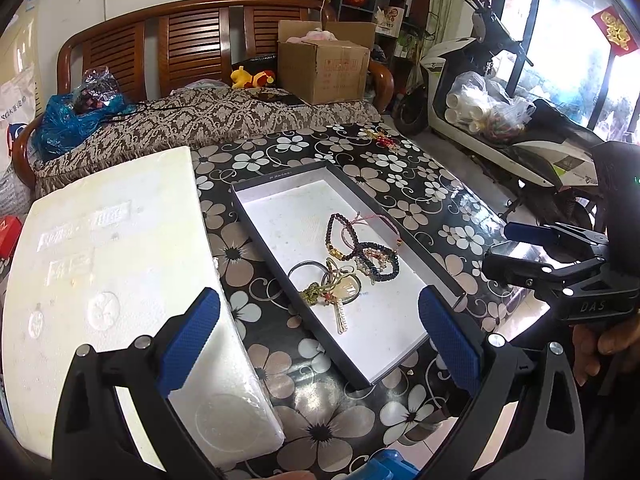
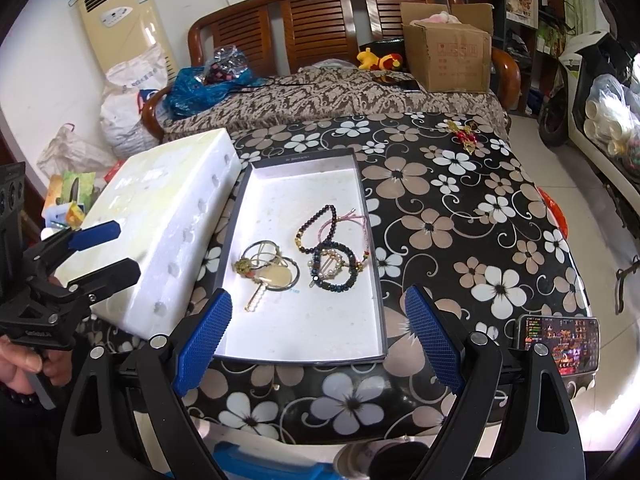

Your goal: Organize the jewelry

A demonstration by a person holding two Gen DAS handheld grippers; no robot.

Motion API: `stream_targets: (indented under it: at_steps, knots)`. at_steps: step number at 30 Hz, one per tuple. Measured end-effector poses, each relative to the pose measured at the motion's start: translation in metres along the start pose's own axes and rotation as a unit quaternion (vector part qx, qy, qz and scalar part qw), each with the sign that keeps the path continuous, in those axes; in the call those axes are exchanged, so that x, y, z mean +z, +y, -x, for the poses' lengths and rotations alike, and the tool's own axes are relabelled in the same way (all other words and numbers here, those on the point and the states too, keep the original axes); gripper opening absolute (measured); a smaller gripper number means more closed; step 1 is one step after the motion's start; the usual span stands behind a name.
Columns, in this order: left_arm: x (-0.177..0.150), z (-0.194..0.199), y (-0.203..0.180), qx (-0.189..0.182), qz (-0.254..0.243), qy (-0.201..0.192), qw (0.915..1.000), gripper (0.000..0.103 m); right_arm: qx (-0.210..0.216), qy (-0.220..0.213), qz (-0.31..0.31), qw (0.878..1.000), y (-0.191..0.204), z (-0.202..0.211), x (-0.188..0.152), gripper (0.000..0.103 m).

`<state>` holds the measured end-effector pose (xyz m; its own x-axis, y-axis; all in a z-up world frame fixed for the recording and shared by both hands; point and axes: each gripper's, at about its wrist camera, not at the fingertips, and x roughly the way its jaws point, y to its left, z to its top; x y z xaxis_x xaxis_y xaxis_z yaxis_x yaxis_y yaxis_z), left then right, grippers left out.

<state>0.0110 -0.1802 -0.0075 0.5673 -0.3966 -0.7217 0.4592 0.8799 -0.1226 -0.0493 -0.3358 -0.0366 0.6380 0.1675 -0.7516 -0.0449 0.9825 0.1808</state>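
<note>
A: Item one: we hold the left hand-held gripper (image 1: 319,332), black frame with blue textured pads. Its jaws stand wide apart, nothing between them, above the near end of the tray.

B: Item two: the right hand-held gripper (image 2: 319,334), same make. We log it as released too, jaws spread and empty, hanging over the near edge of the table.

A: Item three: the shallow dark-rimmed rectangular box lid with a white floor (image 2: 304,322), lying flat on the black table with its beige and white flower pattern (image 2: 460,216).

B: Its contents: a dark round-bead bracelet with gold beads (image 2: 316,228), touching a thin pink cord bracelet (image 2: 352,220); below them a blue-black bead bracelet (image 2: 342,268) lying over a pearl strand.

A: Left of those, a thin metal bangle (image 2: 294,276) around a pale oval pendant (image 2: 276,276) and an olive knotted cord; a pearl hair clip (image 2: 256,300) pokes out towards us.

B: Beside the tray's left wall: a white foam block (image 2: 160,216).

A: Far corner of the table: a red and gold tasselled charm (image 2: 464,134), well apart from the tray.

B: Near right edge: a smartphone with a lit screen (image 2: 560,340).
</note>
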Motion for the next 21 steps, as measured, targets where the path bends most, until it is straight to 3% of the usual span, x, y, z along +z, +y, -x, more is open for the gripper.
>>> stream_targets:
  at_steps: [21]
  knots:
    - [-0.0012, 0.0032, -0.0006, -0.006, 0.005, -0.012, 0.9999, 0.098, 0.0, -0.001, 0.0, 1.0, 0.0009, 0.0005, -0.0002, 0.09]
